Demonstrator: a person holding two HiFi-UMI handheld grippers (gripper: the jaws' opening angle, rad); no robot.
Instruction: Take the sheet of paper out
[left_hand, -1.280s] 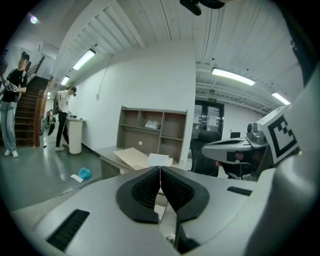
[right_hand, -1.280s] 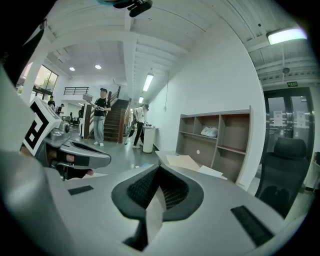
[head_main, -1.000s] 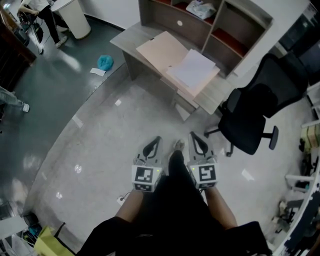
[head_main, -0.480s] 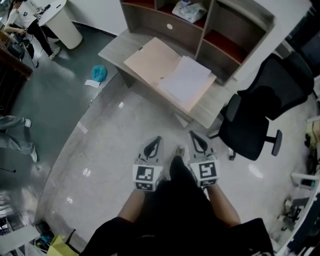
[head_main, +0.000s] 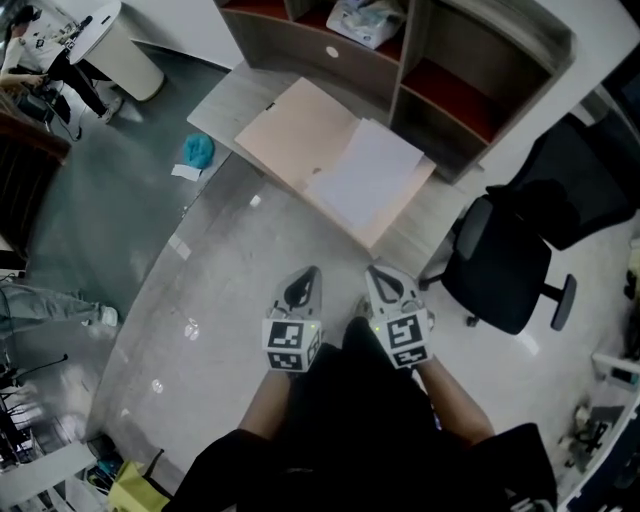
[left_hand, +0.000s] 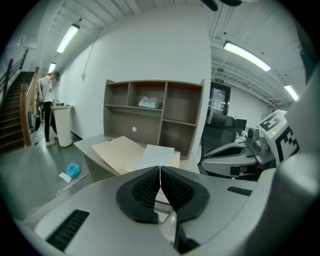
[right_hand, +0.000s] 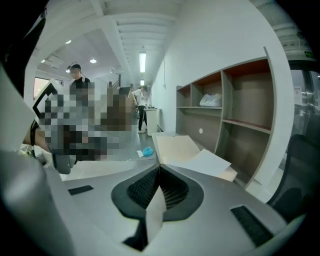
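The left gripper (head_main: 306, 274) and right gripper (head_main: 376, 270) have ribbed black fingers (left_hand: 146, 189) closed on nothing. A flat white sheet of paper (head_main: 366, 186) lies on a beige rectangular pad (head_main: 290, 135) atop the grey desk (head_main: 222, 98).

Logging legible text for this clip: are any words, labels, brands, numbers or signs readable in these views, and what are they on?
No text can be read in any view.
On the small green sign over the far doorway: too small to read.
On the white sheet of paper: no print visible.
On the left gripper and right gripper: black-and-white square marker patterns, not words.
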